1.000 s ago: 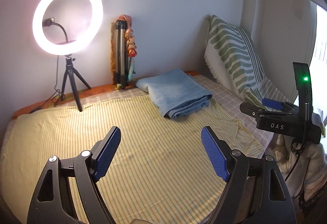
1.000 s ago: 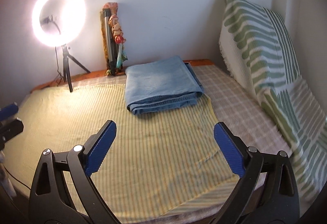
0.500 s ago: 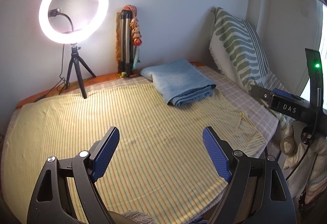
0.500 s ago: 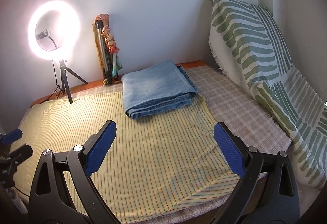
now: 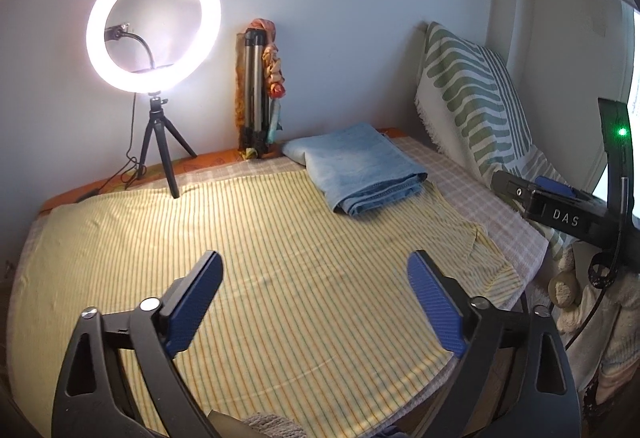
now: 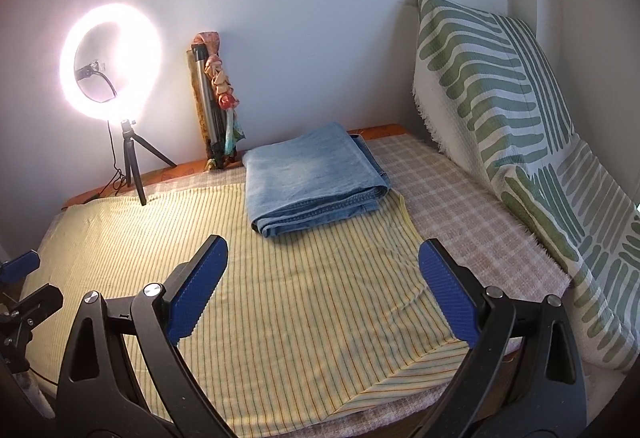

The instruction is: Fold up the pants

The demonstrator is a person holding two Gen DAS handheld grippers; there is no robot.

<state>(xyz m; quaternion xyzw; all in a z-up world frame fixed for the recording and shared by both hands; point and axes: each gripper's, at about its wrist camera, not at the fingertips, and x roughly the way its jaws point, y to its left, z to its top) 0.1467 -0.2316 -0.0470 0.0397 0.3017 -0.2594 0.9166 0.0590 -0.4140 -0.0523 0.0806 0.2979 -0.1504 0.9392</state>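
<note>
A pair of light blue denim pants (image 5: 360, 168) lies folded into a thick rectangle at the far right of the yellow striped sheet (image 5: 248, 246); it also shows in the right wrist view (image 6: 316, 178). My left gripper (image 5: 316, 302) is open and empty, low over the near part of the sheet, well short of the pants. My right gripper (image 6: 324, 290) is open and empty, also short of the pants. The right gripper's body (image 5: 560, 214) shows at the right edge of the left wrist view.
A lit ring light on a small tripod (image 5: 154, 38) stands at the far left by the wall. A folded tripod with cloth (image 5: 260, 94) leans on the wall. A green-patterned pillow (image 6: 500, 86) lines the right side over a checked sheet (image 6: 460, 206).
Both grippers have drawn back and up from the bed, so the pants and ring light look farther away. The pants have not moved. Both grippers stay open.
</note>
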